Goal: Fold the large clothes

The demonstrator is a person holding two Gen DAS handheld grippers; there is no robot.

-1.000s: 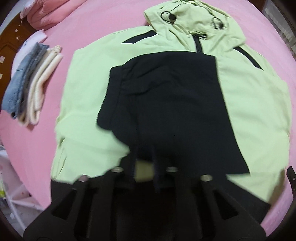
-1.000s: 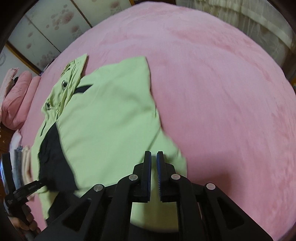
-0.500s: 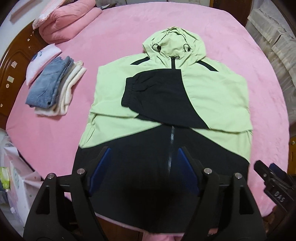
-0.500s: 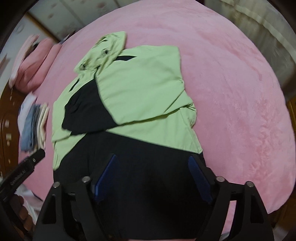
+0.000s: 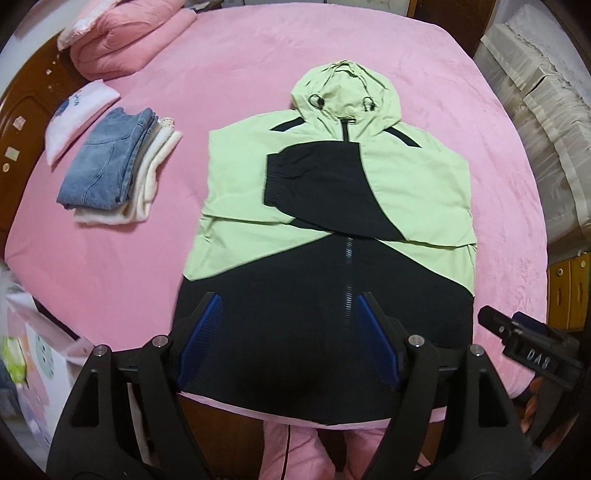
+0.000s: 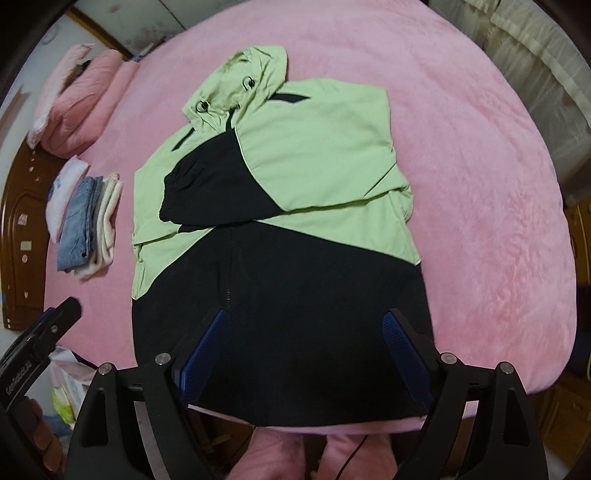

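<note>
A lime-green and black hooded jacket [image 5: 413, 184] lies front up on the pink bed [image 5: 110, 277], hood [image 5: 343, 92] at the far end. Both sleeves are folded in across the chest, and the black cuffed sleeve end [image 5: 314, 184] lies on top. My left gripper [image 5: 288, 299] hangs high above the black hem, open, with nothing between its blue pads. In the right wrist view the same jacket [image 6: 314, 147] lies below my right gripper [image 6: 306, 314]; its jaws are opening and hold nothing. Each gripper shows at the edge of the other's view.
A stack of folded clothes [image 5: 110, 170] with jeans on top lies left of the jacket, and a folded pink quilt [image 5: 125, 33] sits by the wooden headboard [image 5: 22, 122]. Covered boxes [image 5: 535, 110] stand to the right. The hem reaches the bed's near edge.
Both grippers went from shut on the jacket's sleeves to open and rose well above the bed. The sleeves now lie folded across the chest.
</note>
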